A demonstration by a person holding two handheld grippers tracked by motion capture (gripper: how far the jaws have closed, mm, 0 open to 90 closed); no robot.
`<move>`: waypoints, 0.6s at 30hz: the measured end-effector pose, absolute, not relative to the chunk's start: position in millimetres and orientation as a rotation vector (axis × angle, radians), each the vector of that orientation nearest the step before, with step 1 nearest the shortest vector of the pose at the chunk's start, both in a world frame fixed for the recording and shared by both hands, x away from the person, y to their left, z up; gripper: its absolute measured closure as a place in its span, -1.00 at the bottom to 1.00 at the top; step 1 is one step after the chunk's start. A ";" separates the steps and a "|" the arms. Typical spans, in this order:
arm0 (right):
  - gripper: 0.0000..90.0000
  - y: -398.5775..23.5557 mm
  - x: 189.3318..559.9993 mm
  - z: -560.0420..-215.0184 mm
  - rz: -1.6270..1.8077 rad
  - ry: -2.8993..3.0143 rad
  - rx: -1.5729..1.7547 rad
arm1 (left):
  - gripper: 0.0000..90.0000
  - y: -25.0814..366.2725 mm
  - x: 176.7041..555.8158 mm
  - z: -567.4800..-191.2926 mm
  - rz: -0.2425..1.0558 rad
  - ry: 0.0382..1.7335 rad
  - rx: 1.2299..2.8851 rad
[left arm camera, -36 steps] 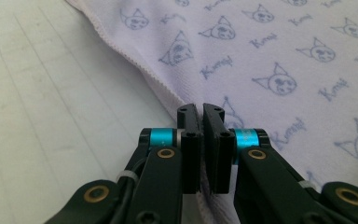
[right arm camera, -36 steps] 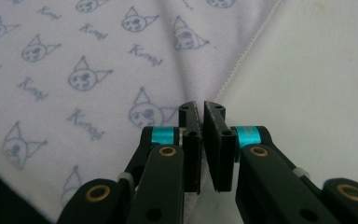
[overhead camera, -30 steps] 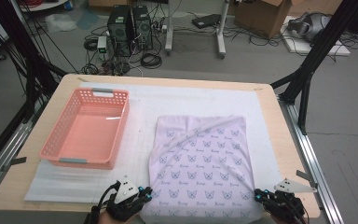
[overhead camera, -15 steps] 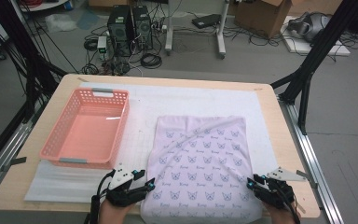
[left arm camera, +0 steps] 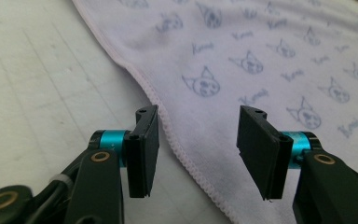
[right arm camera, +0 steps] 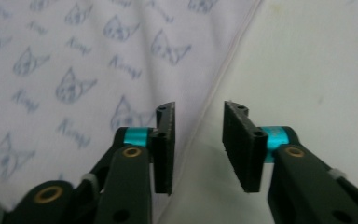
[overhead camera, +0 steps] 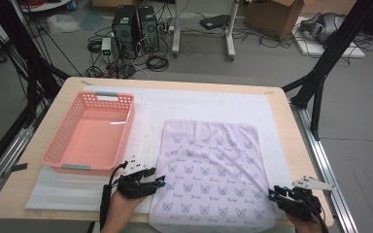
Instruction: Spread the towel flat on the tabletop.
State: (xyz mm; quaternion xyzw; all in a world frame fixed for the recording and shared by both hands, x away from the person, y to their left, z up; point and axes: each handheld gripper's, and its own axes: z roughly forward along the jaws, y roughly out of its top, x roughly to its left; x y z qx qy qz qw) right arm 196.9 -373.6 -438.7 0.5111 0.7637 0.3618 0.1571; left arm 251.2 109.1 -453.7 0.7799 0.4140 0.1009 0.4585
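Between our two tools: the lilac cloth (overhead camera: pixel 212 174) lies flat on the white mat (overhead camera: pixel 194 104) on the desk (overhead camera: pixel 277 104), its near edge hanging slightly over the desk's front.
Left hand-held gripper (overhead camera: pixel 156 182): spread, nothing pinched. Its jaws have just been opening, and the cloth's hemmed left edge (left arm camera: pixel 177 140) runs between them without being pressed.
Right hand-held gripper (overhead camera: pixel 273 193): also spread and empty. Its jaws have just been opening too, less wide than the left pair, and they sit over the cloth's right edge (right arm camera: pixel 223 79), with mat under the outer jaw.
Step in hand: we judge that we have let go of the near corners and the cloth is laid out, so a fold or a fresh grasp comes next.
Next move: we would need to lower each pair of jaws around the edge between them and close on the fabric alone, taking both sides evenly so the cloth does not skew.
Beyond the left hand-held gripper: a pink basket (overhead camera: pixel 68 148), open side up and well clear of the cloth.
Count: one cloth, one basket, one mat, two hand-held grippers.
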 end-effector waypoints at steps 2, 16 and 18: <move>0.40 -370.7 203.7 -437.7 1.049 2.166 1.455 | 0.14 107.5 251.7 -453.6 0.256 1.032 1.930; 0.29 -347.1 234.6 -444.2 1.000 2.201 1.398 | 0.75 121.0 216.0 -453.1 0.358 0.993 1.974; 0.39 -345.8 235.4 -443.3 0.972 2.195 1.392 | 0.42 121.3 217.3 -453.1 0.345 1.002 1.957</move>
